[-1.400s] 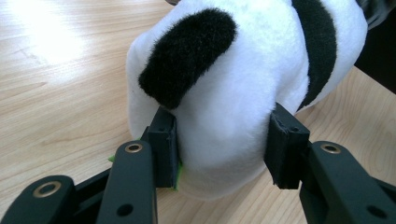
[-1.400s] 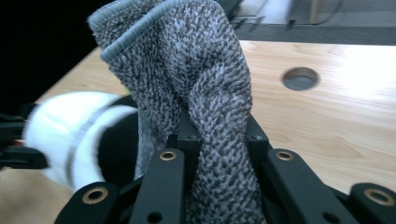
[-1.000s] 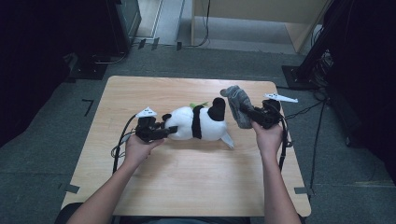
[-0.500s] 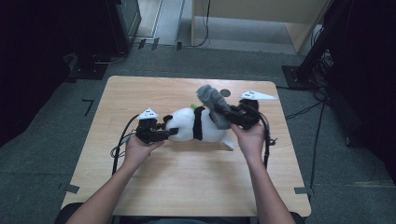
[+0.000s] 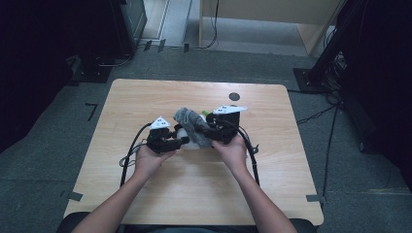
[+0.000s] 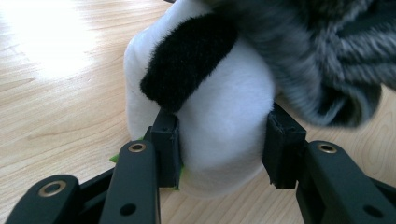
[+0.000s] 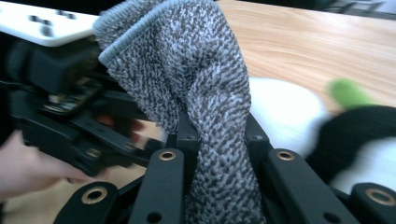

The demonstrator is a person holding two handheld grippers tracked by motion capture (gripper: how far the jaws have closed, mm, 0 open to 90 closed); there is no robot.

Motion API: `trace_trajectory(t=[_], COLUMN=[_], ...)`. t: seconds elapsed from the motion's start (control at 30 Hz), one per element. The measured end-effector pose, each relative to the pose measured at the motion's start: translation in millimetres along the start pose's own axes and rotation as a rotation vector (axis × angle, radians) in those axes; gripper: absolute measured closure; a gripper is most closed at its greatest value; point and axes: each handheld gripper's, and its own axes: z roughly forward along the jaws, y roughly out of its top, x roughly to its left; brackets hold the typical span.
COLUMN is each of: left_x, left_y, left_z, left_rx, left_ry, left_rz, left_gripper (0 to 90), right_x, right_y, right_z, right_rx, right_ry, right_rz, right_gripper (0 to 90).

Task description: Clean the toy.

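Note:
A black-and-white plush panda (image 5: 190, 139) lies at the middle of the wooden table (image 5: 145, 97). My left gripper (image 5: 182, 141) is shut on its white body; in the left gripper view both pads (image 6: 166, 140) press into the plush panda (image 6: 219, 107). My right gripper (image 5: 210, 131) is shut on a grey knitted sock (image 5: 191, 120), which hangs over the panda's top. In the right gripper view the grey sock (image 7: 187, 70) stands up between the jaws, with the panda (image 7: 280, 116) blurred behind it and the other gripper's body (image 7: 60, 112) at the left.
A small black round mark (image 5: 234, 96) sits at the table's far side. Cables (image 5: 130, 155) trail from both grippers over the near part of the table. A green bit (image 7: 348, 93) of the toy shows at the right. Dark equipment stands on the floor around the table.
The right gripper has carried the grey sock leftward, from the panda's right end to over its body. The left gripper has kept its hold in place.

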Motion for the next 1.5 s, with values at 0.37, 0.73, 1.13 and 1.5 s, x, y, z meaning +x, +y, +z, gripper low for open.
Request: trace_trajectory(t=[0.37, 0.73, 1.13, 1.5], left_x=[4.7, 22.2, 26.7, 29.3], left_y=[3.5, 3.1, -0.1, -7.6], left_z=[-2.1, -15.9, -24.0, -23.9], left_rx=[0.022, 0.038, 0.019, -0.037], left_ry=[-0.039, -0.066, -0.095, -0.068], left_rz=[0.007, 0.023, 0.024, 0.032], left_gripper=[56.4, 57.4, 57.9, 37.2], right_x=[-29.4, -62.0, -43.1, -45.0], right_y=[1.4, -5.2, 2.6, -6.1], right_z=[-33.2, -67.1, -83.4, -56.4], right_rx=[-0.010, -0.094, -0.124, -0.097], right_ry=[-0.097, -0.145, -0.122, -0.130], right_rz=[0.028, 0.138, 0.121, 0.090], right_gripper=[76.6, 76.6, 76.8, 76.8])
